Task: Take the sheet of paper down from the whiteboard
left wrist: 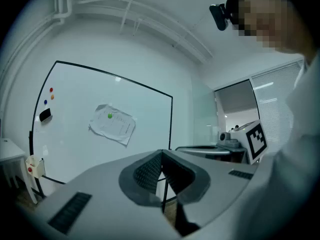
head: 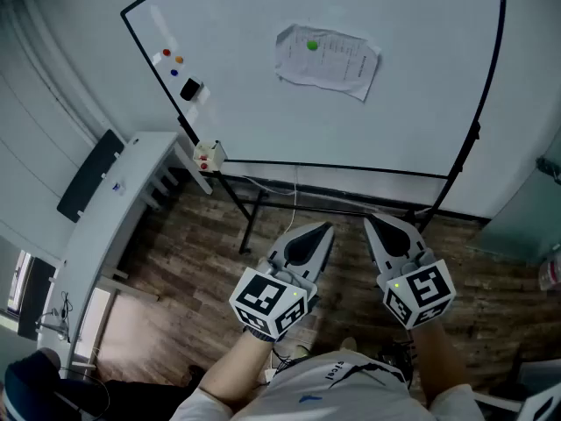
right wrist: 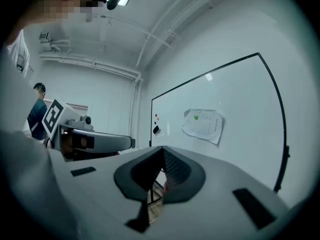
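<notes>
A crumpled printed sheet of paper (head: 327,60) hangs on the whiteboard (head: 254,103), pinned by a green magnet (head: 312,46). The left gripper view shows the sheet of paper (left wrist: 112,123) left of centre; in the right gripper view the sheet of paper (right wrist: 202,124) sits right of centre. My left gripper (head: 325,228) and right gripper (head: 372,223) are held level, side by side, well short of the board and below the sheet. Both are shut with nothing between the jaws.
Red, orange and blue magnets (head: 172,60) and a black eraser (head: 189,89) sit at the board's left side. A small box (head: 209,155) hangs at its lower left corner. A white desk (head: 123,200) stands to the left. The board's black stand legs (head: 254,217) rest on wood flooring.
</notes>
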`<state>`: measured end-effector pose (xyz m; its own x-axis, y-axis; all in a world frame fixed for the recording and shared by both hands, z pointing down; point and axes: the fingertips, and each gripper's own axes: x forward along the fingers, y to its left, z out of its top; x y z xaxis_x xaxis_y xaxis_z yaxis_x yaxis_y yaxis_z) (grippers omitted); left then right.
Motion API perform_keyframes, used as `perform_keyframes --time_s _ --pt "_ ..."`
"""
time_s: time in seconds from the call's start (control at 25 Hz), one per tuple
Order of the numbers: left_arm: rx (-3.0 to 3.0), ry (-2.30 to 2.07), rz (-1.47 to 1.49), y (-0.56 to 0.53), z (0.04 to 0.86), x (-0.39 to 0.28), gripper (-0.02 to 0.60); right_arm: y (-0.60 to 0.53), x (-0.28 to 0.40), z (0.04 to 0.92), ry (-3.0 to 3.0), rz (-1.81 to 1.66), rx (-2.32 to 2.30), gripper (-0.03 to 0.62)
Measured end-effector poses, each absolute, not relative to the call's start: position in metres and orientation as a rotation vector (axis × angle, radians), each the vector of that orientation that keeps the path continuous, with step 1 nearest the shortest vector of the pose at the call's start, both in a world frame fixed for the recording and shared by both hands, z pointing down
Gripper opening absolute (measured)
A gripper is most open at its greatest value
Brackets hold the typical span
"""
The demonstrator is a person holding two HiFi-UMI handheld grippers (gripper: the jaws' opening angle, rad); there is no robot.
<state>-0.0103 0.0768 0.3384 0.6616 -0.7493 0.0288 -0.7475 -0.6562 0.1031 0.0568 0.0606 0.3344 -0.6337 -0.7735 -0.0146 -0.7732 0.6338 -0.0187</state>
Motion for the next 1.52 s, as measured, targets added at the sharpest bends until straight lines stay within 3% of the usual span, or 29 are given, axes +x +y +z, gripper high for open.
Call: perform_keyframes --time_s 0.44,0.88,1.52 --pt "2.791 -1.269 0.008 0.074 0.34 0.02 0.012 0.059 0.094 0.335 2.756 -0.06 -1.293 0.012" --pt "2.753 -1.423 -0.004 0.033 0.328 0.004 0.012 0.033 0.12 0.336 2.679 -0.128 -1.317 0.012" --pt "2.813 -1.354 -0.056 -0.15 0.332 -0.029 0.012 -0.146 0.084 0.332 2.653 -0.07 -1.452 0.012"
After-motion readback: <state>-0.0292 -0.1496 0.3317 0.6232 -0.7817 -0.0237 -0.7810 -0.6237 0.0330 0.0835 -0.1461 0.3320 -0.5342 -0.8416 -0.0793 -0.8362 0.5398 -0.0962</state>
